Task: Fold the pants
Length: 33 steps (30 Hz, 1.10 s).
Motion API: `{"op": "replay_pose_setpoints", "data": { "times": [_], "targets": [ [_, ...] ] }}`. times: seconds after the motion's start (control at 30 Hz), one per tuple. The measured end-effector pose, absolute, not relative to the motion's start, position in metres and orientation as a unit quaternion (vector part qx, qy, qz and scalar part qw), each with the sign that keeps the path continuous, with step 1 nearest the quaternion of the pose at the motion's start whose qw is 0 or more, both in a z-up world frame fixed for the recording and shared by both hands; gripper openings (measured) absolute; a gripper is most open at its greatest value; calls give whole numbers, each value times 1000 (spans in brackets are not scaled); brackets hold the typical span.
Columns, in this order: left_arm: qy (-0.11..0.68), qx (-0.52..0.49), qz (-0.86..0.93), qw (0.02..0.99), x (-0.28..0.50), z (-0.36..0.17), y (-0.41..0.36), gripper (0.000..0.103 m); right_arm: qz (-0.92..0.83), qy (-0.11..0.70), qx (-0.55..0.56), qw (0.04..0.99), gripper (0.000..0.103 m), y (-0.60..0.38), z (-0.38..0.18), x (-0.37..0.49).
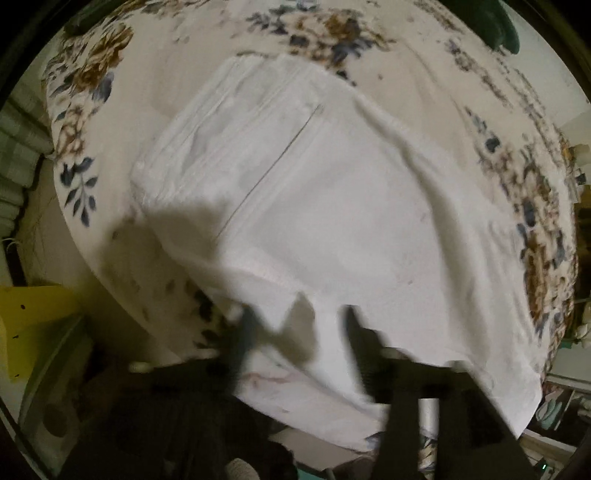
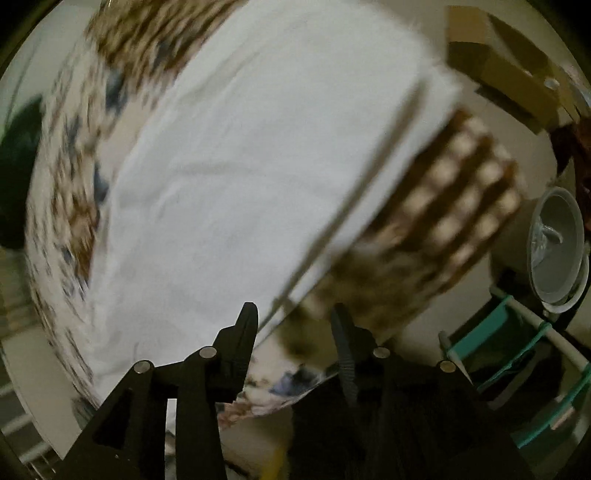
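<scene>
White pants (image 1: 314,206) flat on floral bedspread (image 1: 177,81), long axis diagonal, left gripper (image 1: 295,325) and right gripper (image 2: 295,321) fingers wide, holding nothing

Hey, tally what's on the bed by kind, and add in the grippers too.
White pants: 1
Floral bedsheet: 1
Dark green item at the bed's far edge: 1
Grippers: 2, left gripper and right gripper, both open and holding nothing
Total: 5

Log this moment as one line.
task: fold pants | pants: spread on floral cloth | left gripper: open | right gripper: open, empty
</scene>
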<state>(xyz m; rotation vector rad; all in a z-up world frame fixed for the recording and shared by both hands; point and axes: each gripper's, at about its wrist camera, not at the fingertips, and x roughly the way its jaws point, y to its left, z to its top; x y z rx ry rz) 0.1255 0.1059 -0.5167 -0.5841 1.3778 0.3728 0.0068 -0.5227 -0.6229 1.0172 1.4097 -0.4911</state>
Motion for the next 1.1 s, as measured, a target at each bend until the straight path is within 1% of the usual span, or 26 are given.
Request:
{"op": "replay_pose_setpoints", "data": {
  "times": [0.03, 0.17, 0.3, 0.43, 0.47, 0.5, 0.53, 0.57, 0.63, 0.73, 0.77, 0.8, 0.83, 0.9, 0.93, 0.97, 1.0, 1.03, 1.07, 1.1],
  "targets": [
    [618, -262, 171, 721, 130, -514, 106, 85, -222, 600, 450, 623, 45, -533, -619, -1],
    [613, -251, 189, 725, 136, -517, 107, 85, -271, 527, 498, 633, 45, -594, -612, -30],
    [618, -245, 203, 719, 143, -529, 102, 85, -296, 474, 523, 643, 45, -645, -613, -27],
    [625, -239, 210, 713, 152, -539, 96, 85, -307, 466, 536, 634, 45, -672, -629, -9],
    [627, -238, 209, 711, 154, -541, 93, 85, -303, 456, 549, 631, 40, -677, -633, -9],
    [631, -235, 209, 709, 156, -544, 90, 85, -300, 447, 556, 633, 32, -678, -634, -7],
    [635, -232, 207, 708, 158, -546, 87, 85, -301, 443, 556, 636, 20, -677, -633, -5],
    [635, -231, 206, 707, 159, -548, 83, 85, -301, 438, 556, 640, 16, -674, -630, -1],
    [640, -223, 206, 706, 162, -550, 76, 85, -304, 429, 547, 652, 14, -668, -619, 0],
    [644, -214, 200, 706, 167, -551, 66, 85, -321, 423, 520, 669, 13, -659, -598, -3],
    [646, -209, 199, 707, 170, -552, 63, 85, -329, 427, 507, 673, 9, -657, -594, -6],
    [646, -206, 196, 708, 172, -554, 61, 85, -345, 439, 482, 675, 7, -656, -594, -8],
    [648, -202, 195, 708, 175, -556, 57, 85, -350, 450, 468, 675, 8, -658, -598, -10],
    [653, -196, 194, 706, 176, -563, 55, 85, -352, 493, 469, 642, 11, -665, -622, -12],
    [655, -197, 192, 704, 177, -565, 54, 85, -352, 511, 480, 620, 11, -670, -634, -15],
    [656, -198, 190, 703, 178, -567, 53, 85, -348, 507, 502, 608, 13, -674, -640, -20],
    [656, -198, 189, 703, 179, -567, 53, 85, -345, 496, 520, 604, 18, -676, -640, -24],
    [657, -197, 188, 703, 180, -566, 52, 85, -346, 488, 527, 604, 34, -676, -634, -25],
    [657, -198, 187, 703, 180, -564, 52, 85, -345, 486, 526, 606, 46, -674, -629, -24],
    [655, -198, 185, 705, 173, -559, 57, 85, -341, 483, 525, 612, 47, -669, -619, -21]
  ]
}}
